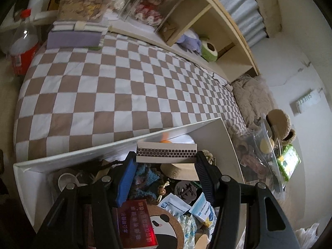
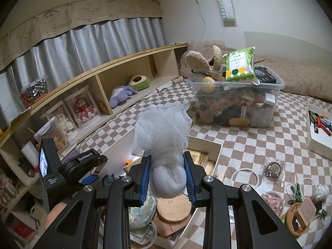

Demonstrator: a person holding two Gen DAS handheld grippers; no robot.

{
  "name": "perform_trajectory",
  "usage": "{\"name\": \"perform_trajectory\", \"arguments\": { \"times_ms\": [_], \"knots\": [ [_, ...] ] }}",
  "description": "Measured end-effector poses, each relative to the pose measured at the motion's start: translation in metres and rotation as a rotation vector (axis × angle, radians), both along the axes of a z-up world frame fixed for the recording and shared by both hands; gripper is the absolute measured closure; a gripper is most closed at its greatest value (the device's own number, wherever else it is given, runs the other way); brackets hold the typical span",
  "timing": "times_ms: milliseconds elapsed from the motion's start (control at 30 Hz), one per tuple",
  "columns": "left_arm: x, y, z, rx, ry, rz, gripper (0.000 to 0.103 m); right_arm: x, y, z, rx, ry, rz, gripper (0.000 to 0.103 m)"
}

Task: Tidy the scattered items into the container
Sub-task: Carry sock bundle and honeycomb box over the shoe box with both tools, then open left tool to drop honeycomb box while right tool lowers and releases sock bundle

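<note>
Right tool (image 2: 168, 176) clamps white mesh pouf (image 2: 164, 132) at its bunched base: light, squashy. Left tool (image 1: 166, 161) pinches small box (image 1: 166, 152) by its ends: stiff, light.

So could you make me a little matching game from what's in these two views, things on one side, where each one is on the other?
Things:
1. small box with honeycomb band
2. white mesh bath puff
3. green snack packet
4. avocado plush

Places:
A. on the wooden shelf
B. between the left gripper fingers
C. atop the clear plastic bin
D. clamped in the right gripper

Pairs: 1-B, 2-D, 3-C, 4-A
</note>
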State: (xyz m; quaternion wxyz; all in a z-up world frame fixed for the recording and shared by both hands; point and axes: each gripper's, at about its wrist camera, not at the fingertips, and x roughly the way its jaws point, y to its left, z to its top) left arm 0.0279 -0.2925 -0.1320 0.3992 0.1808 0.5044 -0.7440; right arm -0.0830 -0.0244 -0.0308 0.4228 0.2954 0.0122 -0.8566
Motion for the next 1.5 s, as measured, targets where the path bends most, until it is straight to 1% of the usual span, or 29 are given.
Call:
{"name": "perform_trajectory", "arguments": {
  "times_ms": [67, 100, 133, 167, 200, 267, 500, 667, 733, 833, 933, 967, 1033, 1133, 1167, 1233, 1300, 1367, 1433, 1500],
  "knots": [
    [0.001, -0.001, -0.002, 0.022, 0.008, 0.006, 0.046, 0.000, 0.000, 0.000, -0.001, 0.000, -0.001, 0.072],
    [0.002, -0.001, -0.002, 0.023, 0.017, 0.012, 0.043, 0.000, 0.001, 0.000, -0.003, -0.001, -0.002, 0.072],
    [0.003, -0.001, -0.002, 0.024, 0.027, 0.017, 0.039, 0.000, 0.001, 0.000, -0.004, -0.002, -0.002, 0.072],
    [0.004, -0.001, -0.001, 0.025, 0.037, 0.021, 0.029, 0.000, 0.001, -0.001, -0.005, -0.003, -0.002, 0.072],
    [0.004, -0.001, -0.001, 0.025, 0.051, 0.022, 0.025, 0.000, 0.002, -0.001, -0.006, -0.005, -0.002, 0.072],
    [0.005, -0.002, 0.000, 0.030, 0.066, 0.021, 0.020, -0.001, 0.002, -0.002, -0.006, -0.005, -0.002, 0.072],
    [0.005, -0.004, 0.000, 0.055, 0.094, 0.010, 0.016, 0.000, 0.001, -0.003, -0.004, -0.005, 0.002, 0.072],
    [0.004, -0.003, 0.000, 0.071, 0.095, -0.012, 0.014, 0.001, -0.001, -0.003, 0.001, -0.003, 0.004, 0.072],
    [0.002, -0.002, 0.002, 0.075, 0.085, -0.031, 0.011, 0.002, -0.004, -0.004, 0.009, -0.002, 0.009, 0.072],
    [-0.003, 0.001, 0.012, 0.022, 0.039, -0.078, 0.009, 0.002, -0.009, -0.003, 0.019, 0.000, 0.016, 0.072],
    [-0.006, 0.003, 0.023, -0.032, 0.039, -0.136, 0.009, 0.000, -0.013, -0.003, 0.026, -0.005, 0.023, 0.072],
    [-0.009, 0.004, 0.028, -0.056, 0.046, -0.172, 0.009, -0.002, -0.015, -0.004, 0.030, -0.010, 0.025, 0.072],
    [-0.016, 0.009, 0.044, -0.133, 0.049, -0.277, 0.009, -0.006, -0.017, -0.006, 0.038, -0.023, 0.029, 0.072],
    [-0.015, 0.013, 0.065, -0.243, 0.067, -0.354, 0.008, -0.013, -0.021, -0.008, 0.061, -0.036, 0.027, 0.072],
    [-0.013, 0.014, 0.073, -0.286, 0.074, -0.372, 0.004, -0.016, -0.022, -0.009, 0.068, -0.039, 0.024, 0.072],
    [-0.009, 0.013, 0.085, -0.356, 0.081, -0.392, 0.002, -0.021, -0.024, -0.010, 0.080, -0.051, 0.024, 0.072],
    [-0.002, 0.011, 0.093, -0.410, 0.086, -0.383, 0.001, -0.028, -0.028, -0.012, 0.092, -0.072, 0.029, 0.072],
    [0.006, 0.006, 0.099, -0.439, 0.094, -0.374, 0.000, -0.033, -0.034, -0.016, 0.100, -0.094, 0.044, 0.072],
    [0.010, -0.002, 0.101, -0.454, 0.101, -0.373, 0.000, -0.036, -0.044, -0.019, 0.117, -0.103, 0.062, 0.072],
    [0.017, -0.010, 0.104, -0.461, 0.127, -0.374, 0.000, -0.039, -0.055, -0.021, 0.130, -0.114, 0.082, 0.072]
  ]
}}
